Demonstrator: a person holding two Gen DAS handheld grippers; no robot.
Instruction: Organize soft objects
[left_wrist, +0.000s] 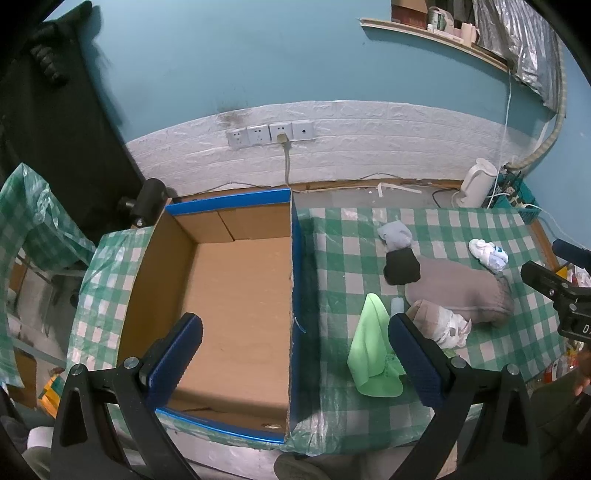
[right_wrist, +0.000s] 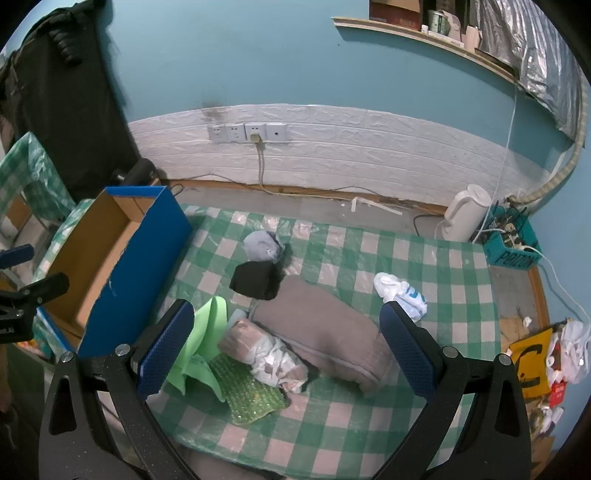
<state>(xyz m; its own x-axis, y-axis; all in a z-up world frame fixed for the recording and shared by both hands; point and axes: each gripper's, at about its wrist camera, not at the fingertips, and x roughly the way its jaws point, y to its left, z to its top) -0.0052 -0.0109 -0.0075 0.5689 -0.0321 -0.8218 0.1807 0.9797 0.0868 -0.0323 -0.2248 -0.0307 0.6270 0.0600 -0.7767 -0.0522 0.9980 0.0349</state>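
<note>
An empty blue cardboard box (left_wrist: 236, 295) (right_wrist: 136, 266) stands on the left of the checked table. Soft things lie to its right: a grey-brown folded cloth (right_wrist: 325, 332) (left_wrist: 458, 288), a green cloth (left_wrist: 373, 350) (right_wrist: 207, 339), a black sock (right_wrist: 256, 280) (left_wrist: 402, 267), a grey sock (right_wrist: 262, 245) (left_wrist: 397, 234), a white-and-blue sock (right_wrist: 400, 293) (left_wrist: 487, 253), a plastic-wrapped bundle (right_wrist: 266, 350) (left_wrist: 439, 321) and a green bubble sheet (right_wrist: 251, 391). My left gripper (left_wrist: 295, 354) is open above the box's right wall. My right gripper (right_wrist: 291, 354) is open above the bundle and folded cloth.
A white kettle (right_wrist: 465, 214) and a teal basket (right_wrist: 511, 243) stand at the back right. Wall sockets (right_wrist: 247, 133) with a cable sit behind the table. A yellow bag and white plastic bags (right_wrist: 569, 350) lie off the right edge.
</note>
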